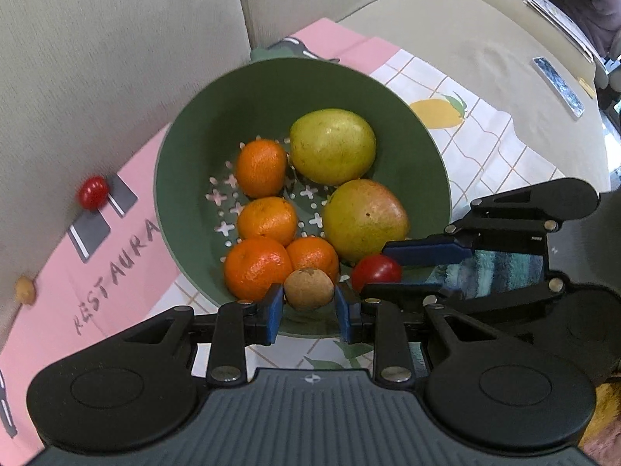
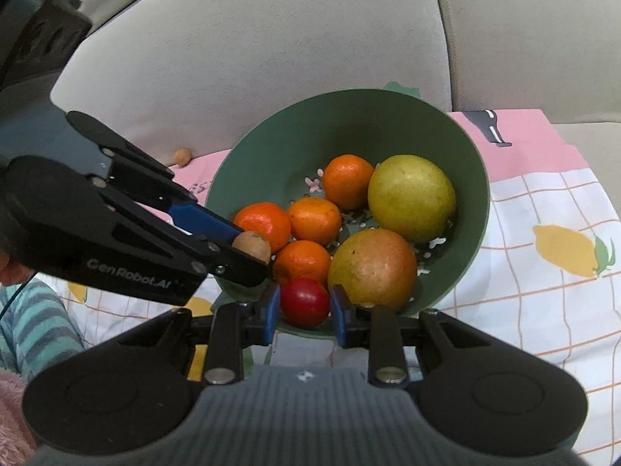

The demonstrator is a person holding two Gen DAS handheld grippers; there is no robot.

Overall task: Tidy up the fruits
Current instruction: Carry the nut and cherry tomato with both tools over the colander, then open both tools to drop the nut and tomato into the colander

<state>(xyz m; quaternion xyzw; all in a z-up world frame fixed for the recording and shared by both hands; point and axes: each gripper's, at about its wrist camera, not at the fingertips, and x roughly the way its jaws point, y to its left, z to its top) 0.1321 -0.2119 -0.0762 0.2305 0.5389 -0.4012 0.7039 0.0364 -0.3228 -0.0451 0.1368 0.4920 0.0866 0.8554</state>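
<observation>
A green perforated bowl (image 1: 388, 89) (image 2: 271, 147) holds several oranges (image 1: 261, 169) (image 2: 314, 220) and two yellow-green mangoes (image 1: 333, 146) (image 2: 411, 197). My left gripper (image 1: 308, 303) is shut on a small brown round fruit (image 1: 308, 289) (image 2: 251, 246), held over the bowl's near rim. My right gripper (image 2: 304, 310) is shut on a red cherry tomato (image 2: 304, 302) (image 1: 375, 272), also above the bowl's near edge, beside the reddish mangoes' front one (image 2: 372, 266). The two grippers sit close together, the right one to the right of the left.
Bowl rests on a pink and checked cloth (image 1: 485, 147) (image 2: 543, 202) spread over a beige sofa (image 1: 97, 58). Another cherry tomato (image 1: 93, 192) and a small brown fruit (image 1: 25, 289) (image 2: 181, 156) lie on the sofa left of the cloth. A striped sleeve (image 2: 39, 318) shows at lower left.
</observation>
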